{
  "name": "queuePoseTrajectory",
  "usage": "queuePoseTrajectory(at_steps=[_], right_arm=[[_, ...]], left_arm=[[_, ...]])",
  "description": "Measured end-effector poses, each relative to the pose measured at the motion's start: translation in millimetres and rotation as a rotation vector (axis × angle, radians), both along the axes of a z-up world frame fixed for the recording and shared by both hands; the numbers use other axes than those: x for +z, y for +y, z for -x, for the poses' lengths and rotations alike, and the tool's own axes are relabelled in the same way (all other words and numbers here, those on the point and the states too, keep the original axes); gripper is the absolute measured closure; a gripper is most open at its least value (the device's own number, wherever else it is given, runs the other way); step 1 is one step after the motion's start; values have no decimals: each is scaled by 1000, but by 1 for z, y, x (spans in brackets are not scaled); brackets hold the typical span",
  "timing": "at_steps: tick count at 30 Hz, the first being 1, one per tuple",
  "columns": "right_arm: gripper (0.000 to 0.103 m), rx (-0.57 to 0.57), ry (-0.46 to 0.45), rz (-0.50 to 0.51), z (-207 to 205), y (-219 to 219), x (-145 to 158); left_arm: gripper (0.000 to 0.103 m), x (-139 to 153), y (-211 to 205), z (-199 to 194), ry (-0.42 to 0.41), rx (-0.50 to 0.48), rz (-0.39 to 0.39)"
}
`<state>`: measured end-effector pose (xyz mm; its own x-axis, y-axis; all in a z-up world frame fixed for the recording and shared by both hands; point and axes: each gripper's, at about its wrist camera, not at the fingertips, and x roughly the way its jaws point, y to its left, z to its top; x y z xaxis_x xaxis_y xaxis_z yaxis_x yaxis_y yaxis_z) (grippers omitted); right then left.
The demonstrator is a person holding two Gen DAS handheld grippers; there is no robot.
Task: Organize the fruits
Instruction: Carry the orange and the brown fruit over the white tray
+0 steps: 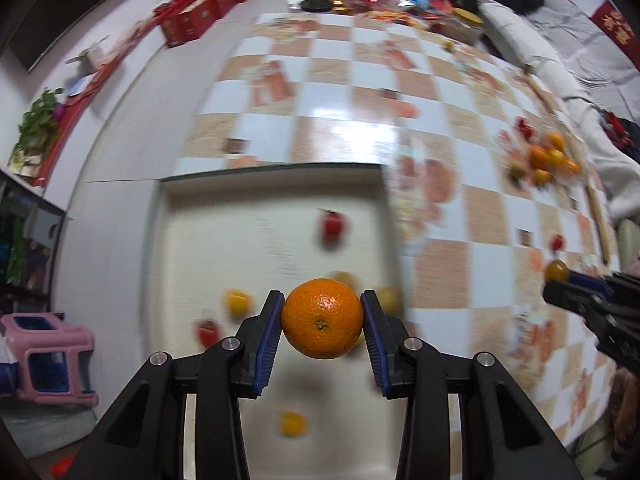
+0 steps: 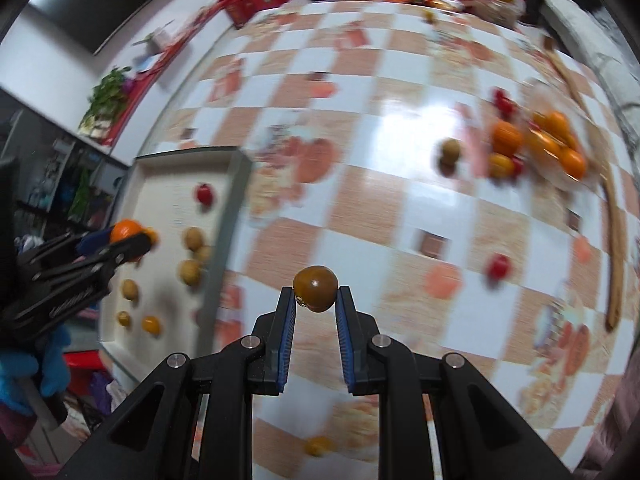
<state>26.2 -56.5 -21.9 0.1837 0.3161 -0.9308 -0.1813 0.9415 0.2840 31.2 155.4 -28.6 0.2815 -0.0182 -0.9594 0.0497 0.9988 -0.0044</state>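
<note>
Left gripper (image 1: 322,312): pads pinching a mandarin orange (image 1: 322,318), held above the cream tray (image 1: 256,184) at the table's left edge. Tray contents: red, yellow and tan small fruits, blurred. Right gripper (image 2: 315,304): fingertips clamped on a small brown-green fruit (image 2: 315,288) over the checkered tablecloth (image 2: 360,208). Fruit pile (image 2: 536,144): oranges and red pieces near the table's far right edge.

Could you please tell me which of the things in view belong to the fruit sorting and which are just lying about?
Part of the job:
- round orange mandarin in the left hand-held gripper
- small brownish round fruit in the right hand-held gripper
- shallow cream tray holding fruit
- loose fruit pile

Lying about:
- red gift boxes
- pink plastic stool
- green potted plant
</note>
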Motion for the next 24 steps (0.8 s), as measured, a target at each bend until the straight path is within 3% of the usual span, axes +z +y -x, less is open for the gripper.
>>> queuePoseTrajectory(at_steps=[5,13,21,23,24], right_arm=[[81,70,26,-30,0,55,-5],[81,203,112,-22,27,133,-33],[80,332,143,115,57,166,-66],[80,360,140,141,62,170,-71],[80,376,134,155,64,172,-72]], left_arm=[[62,-21,39,-25,20,6,-57],[62,-47,54,-53,37,-17,-66],[62,-64,54,-58,54,-32,-68],[55,-65,54,-61,63,-31,-58],[46,-66,54,-62,66,-33,-54]])
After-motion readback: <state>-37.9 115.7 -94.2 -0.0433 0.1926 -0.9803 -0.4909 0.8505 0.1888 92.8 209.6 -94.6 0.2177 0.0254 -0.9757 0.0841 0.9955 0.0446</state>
